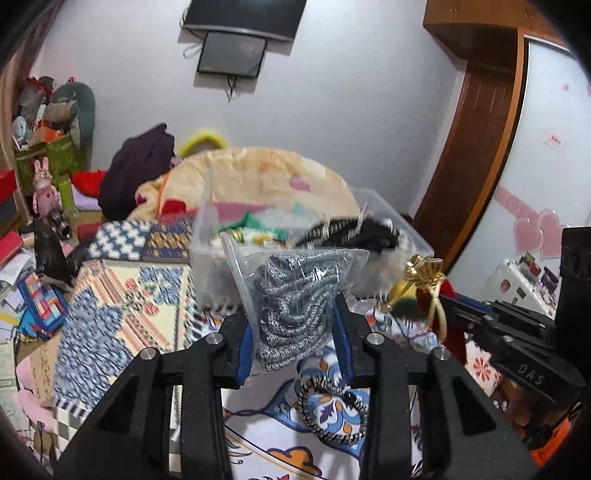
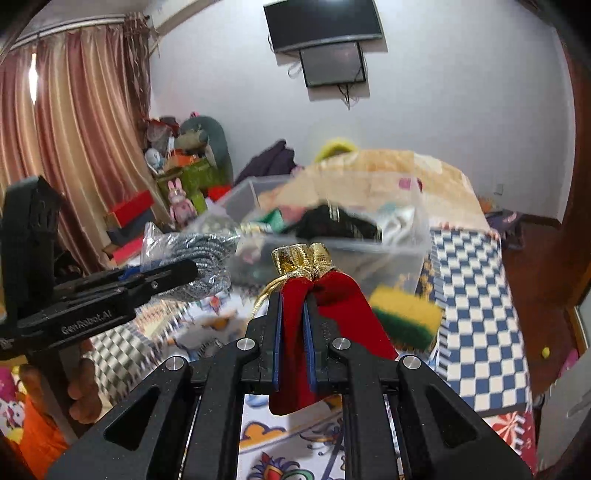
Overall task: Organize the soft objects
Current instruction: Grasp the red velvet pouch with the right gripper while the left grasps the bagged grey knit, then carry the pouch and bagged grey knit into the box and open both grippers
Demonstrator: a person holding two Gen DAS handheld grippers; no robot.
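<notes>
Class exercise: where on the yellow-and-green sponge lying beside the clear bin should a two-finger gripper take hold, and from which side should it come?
Grip the sponge across its yellow and green faces, approaching from above: it lies as a flat block, edge showing, with open bedcover around it.

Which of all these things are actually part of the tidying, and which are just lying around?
In the job: bagged grey knit in the left gripper; red velvet pouch in the right gripper; clear storage bin; sponge.

Lying about: wall TV, curtains, pink bunny toy.
</notes>
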